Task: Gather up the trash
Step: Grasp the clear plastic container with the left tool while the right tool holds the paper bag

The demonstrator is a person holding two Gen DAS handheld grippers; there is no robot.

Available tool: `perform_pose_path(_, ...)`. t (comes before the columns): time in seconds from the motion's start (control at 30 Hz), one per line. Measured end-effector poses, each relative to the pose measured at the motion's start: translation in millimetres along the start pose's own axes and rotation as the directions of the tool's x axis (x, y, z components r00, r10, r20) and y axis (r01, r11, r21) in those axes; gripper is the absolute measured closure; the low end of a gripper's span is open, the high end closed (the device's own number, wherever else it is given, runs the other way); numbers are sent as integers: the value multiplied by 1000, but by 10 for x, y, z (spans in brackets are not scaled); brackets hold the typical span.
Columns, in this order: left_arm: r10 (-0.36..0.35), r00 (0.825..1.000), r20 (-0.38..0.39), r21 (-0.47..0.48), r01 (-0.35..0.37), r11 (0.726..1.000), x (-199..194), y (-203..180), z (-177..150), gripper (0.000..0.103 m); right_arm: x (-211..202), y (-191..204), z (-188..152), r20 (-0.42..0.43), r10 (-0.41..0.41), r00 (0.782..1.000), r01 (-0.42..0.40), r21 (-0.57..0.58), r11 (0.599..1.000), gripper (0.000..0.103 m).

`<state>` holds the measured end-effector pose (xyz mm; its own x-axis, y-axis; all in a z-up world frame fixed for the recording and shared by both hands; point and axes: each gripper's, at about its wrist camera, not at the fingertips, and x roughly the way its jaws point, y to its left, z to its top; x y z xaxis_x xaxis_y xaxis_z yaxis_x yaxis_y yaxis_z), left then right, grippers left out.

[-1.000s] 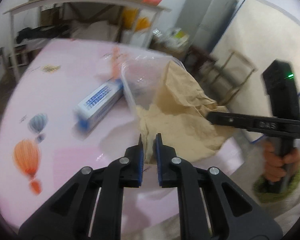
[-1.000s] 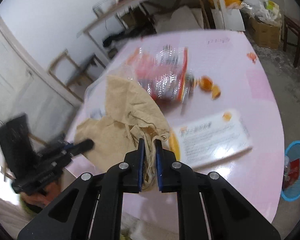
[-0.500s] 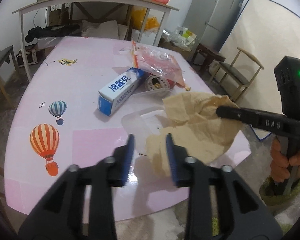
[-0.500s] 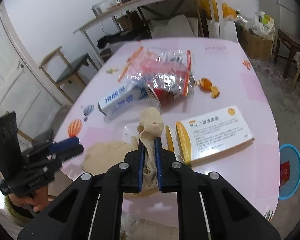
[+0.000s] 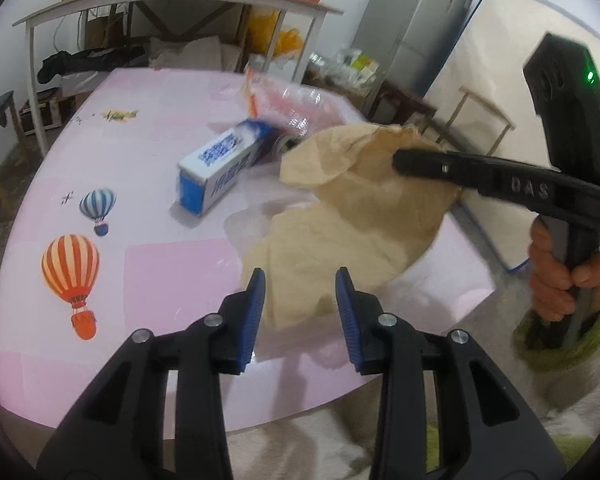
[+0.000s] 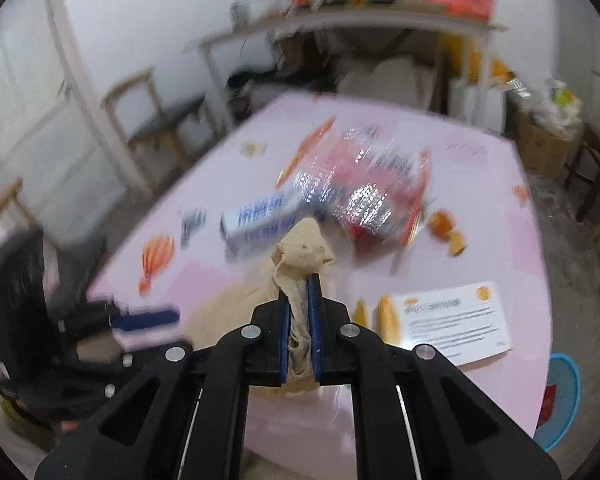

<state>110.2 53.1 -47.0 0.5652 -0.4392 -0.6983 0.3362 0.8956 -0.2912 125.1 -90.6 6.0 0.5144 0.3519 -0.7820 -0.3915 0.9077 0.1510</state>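
A crumpled tan paper bag (image 5: 352, 216) hangs over the near edge of the pink table (image 5: 160, 272). My right gripper (image 6: 299, 280) is shut on a bunched part of the bag (image 6: 302, 252) and holds it up; it shows in the left wrist view (image 5: 404, 158) at the bag's top. My left gripper (image 5: 300, 280) is open, its jaws on either side of the bag's lower edge. A blue and white carton (image 5: 224, 164) lies behind the bag. A red and clear plastic wrapper (image 6: 368, 188) lies further back.
A white and orange flat box (image 6: 448, 324) lies at the table's right, with orange peel pieces (image 6: 446, 230) beyond it. A blue basket (image 6: 560, 400) stands on the floor at the right. Chairs, a shelf table and a fridge (image 5: 416, 28) stand around.
My left gripper has let go of the bag and opened. My right gripper has lifted its bunch of the bag higher and swung, blurring its view.
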Motion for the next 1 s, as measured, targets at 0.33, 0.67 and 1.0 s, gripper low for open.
perform_pose_path(0.33, -34, 999, -16, -51, 33, 998, 132, 91, -3, 81, 568, 137, 21, -403, 234, 885, -281, -61, 958, 86)
perform_pose_path(0.67, -40, 999, -6, -61, 40, 997, 110, 127, 34, 93, 347, 139, 265, -365, 172, 915, -244, -158, 957, 51)
perform_pose_path(1.0, -102, 995, 22, -142, 104, 984, 153, 219, 88, 95, 935, 310, 145, -499, 6, 867, -202, -339, 919, 36)
